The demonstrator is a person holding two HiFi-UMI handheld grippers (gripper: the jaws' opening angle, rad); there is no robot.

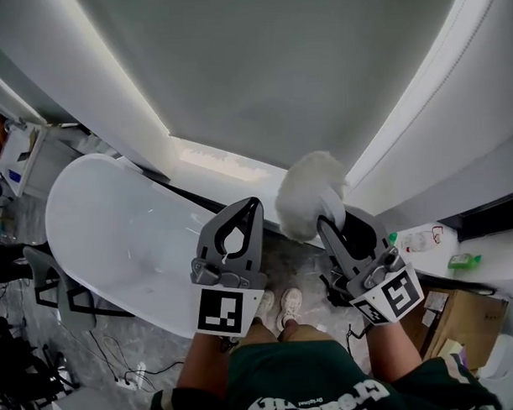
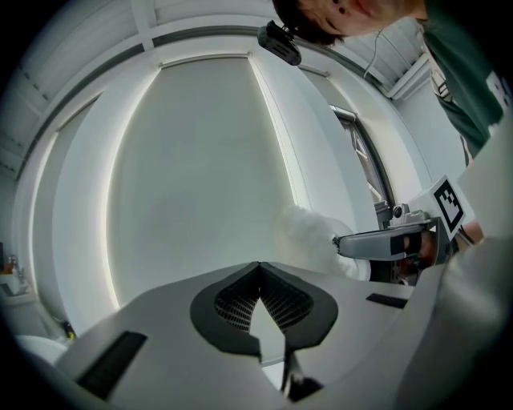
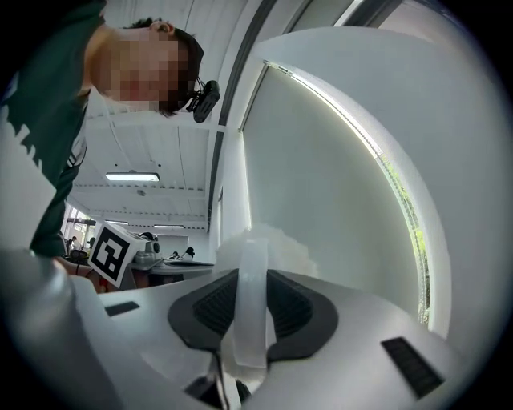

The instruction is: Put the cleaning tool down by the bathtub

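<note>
We carry the cleaning tool (image 1: 311, 194), a fluffy white duster, at mid-frame, its pale handle (image 3: 250, 304) clamped in the part-closed jaws of the right gripper (image 1: 334, 227), while the left gripper (image 1: 252, 207), jaws tip to tip, holds nothing. The set-down looks not yet made: next we must lower the tool beside the bathtub (image 1: 106, 222) at left, then let go — the tub's visible basin shows nothing in it.

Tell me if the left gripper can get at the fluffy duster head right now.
Probably yes: the duster head sticks out beyond the right gripper, with nothing between it and the left gripper, though that gripper is shut and must open first.
</note>
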